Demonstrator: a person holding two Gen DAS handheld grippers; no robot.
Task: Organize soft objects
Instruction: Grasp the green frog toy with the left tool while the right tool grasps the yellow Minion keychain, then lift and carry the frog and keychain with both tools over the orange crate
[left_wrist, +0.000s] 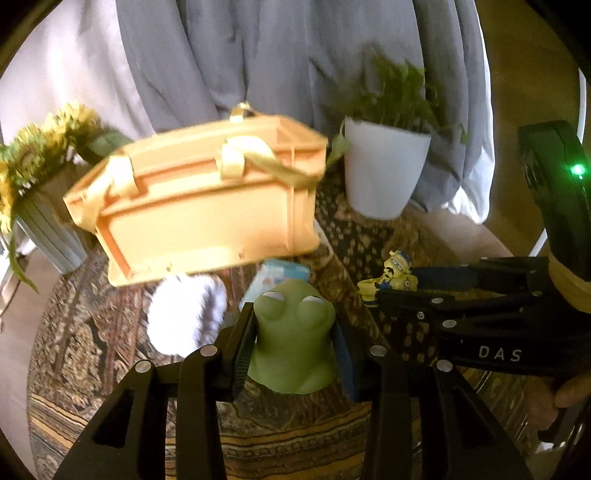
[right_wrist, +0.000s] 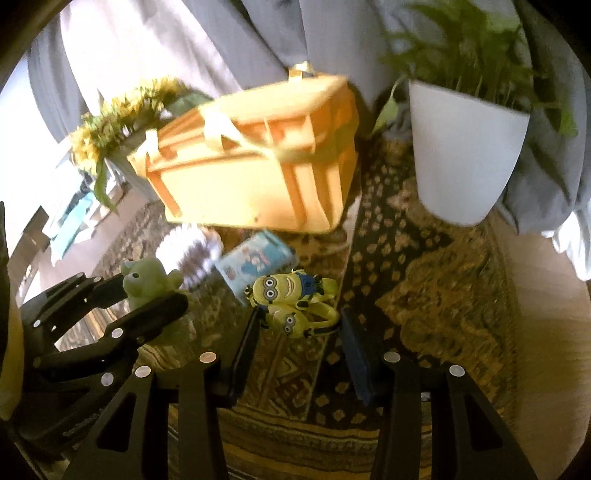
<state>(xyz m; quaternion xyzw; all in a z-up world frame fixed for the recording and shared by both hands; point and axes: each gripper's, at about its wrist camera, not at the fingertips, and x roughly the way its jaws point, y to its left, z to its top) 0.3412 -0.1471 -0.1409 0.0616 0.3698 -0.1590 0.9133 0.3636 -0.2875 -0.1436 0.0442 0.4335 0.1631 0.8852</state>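
A green soft frog toy (left_wrist: 291, 343) sits upright between the pads of my left gripper (left_wrist: 291, 314), which is shut on it above the rug. From the right wrist view the same toy (right_wrist: 147, 284) pokes out of the left gripper (right_wrist: 173, 295). My right gripper (right_wrist: 299, 314) is shut on a yellow minion soft toy (right_wrist: 288, 291) at its fingertips. In the left wrist view the minion toy (left_wrist: 395, 277) juts from the right gripper (left_wrist: 373, 291). An orange crate (left_wrist: 207, 206) with yellow ribbons stands behind. A white fluffy toy (left_wrist: 188, 317) and a blue packet (left_wrist: 280, 275) lie before it.
A patterned round rug (left_wrist: 92, 332) covers the floor. A white pot with a green plant (left_wrist: 384, 166) stands right of the crate, and a grey vase of sunflowers (left_wrist: 48, 229) stands left of it. Grey curtains (left_wrist: 258, 55) hang behind.
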